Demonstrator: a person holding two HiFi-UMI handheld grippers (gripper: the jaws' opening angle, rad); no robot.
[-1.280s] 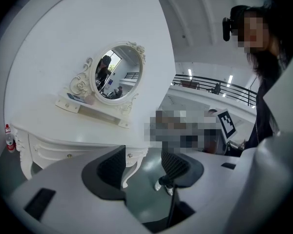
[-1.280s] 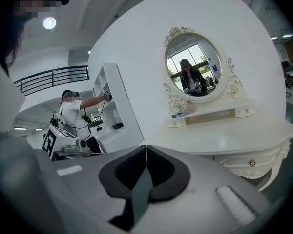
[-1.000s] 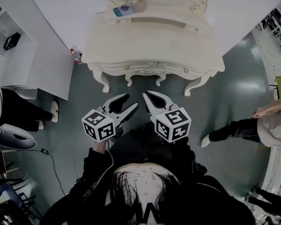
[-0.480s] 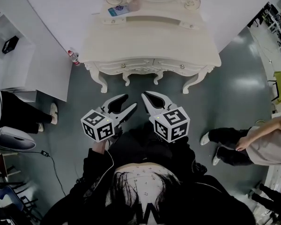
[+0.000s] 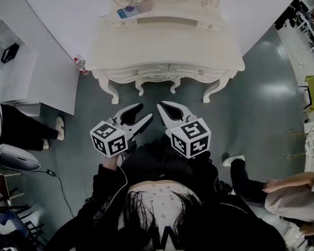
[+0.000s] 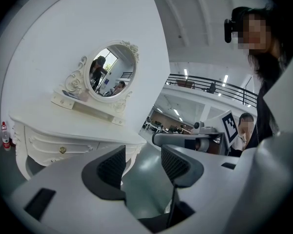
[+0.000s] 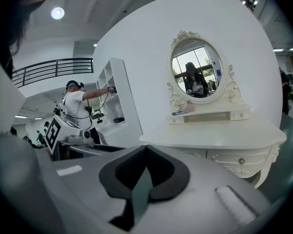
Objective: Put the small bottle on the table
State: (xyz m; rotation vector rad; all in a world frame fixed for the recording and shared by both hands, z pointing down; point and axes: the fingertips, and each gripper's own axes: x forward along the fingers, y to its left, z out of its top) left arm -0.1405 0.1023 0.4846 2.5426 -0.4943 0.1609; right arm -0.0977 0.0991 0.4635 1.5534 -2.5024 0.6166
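The small bottle [image 5: 78,63], clear with a red label, stands on the grey floor by the left leg of the white dressing table [image 5: 167,46]; it also shows at the far left in the left gripper view [image 6: 5,135]. Both grippers hang in front of my chest, well short of the table. My left gripper [image 5: 144,114] is open with nothing between its dark pads [image 6: 110,167]. My right gripper [image 5: 162,109] is shut and empty, its jaws meeting in the right gripper view [image 7: 145,152]. The tabletop [image 7: 219,135] is bare.
An oval mirror [image 7: 198,72] with a small shelf holding a blue card [image 5: 126,11] tops the table. A white shelf unit [image 7: 112,96] stands left, with a person in a white shirt [image 7: 75,104] at it. Another person [image 5: 282,192] is at lower right.
The table and bottle have slid slightly up and left in the head view. The person at the right has moved down toward the lower right corner. Both grippers hold their places.
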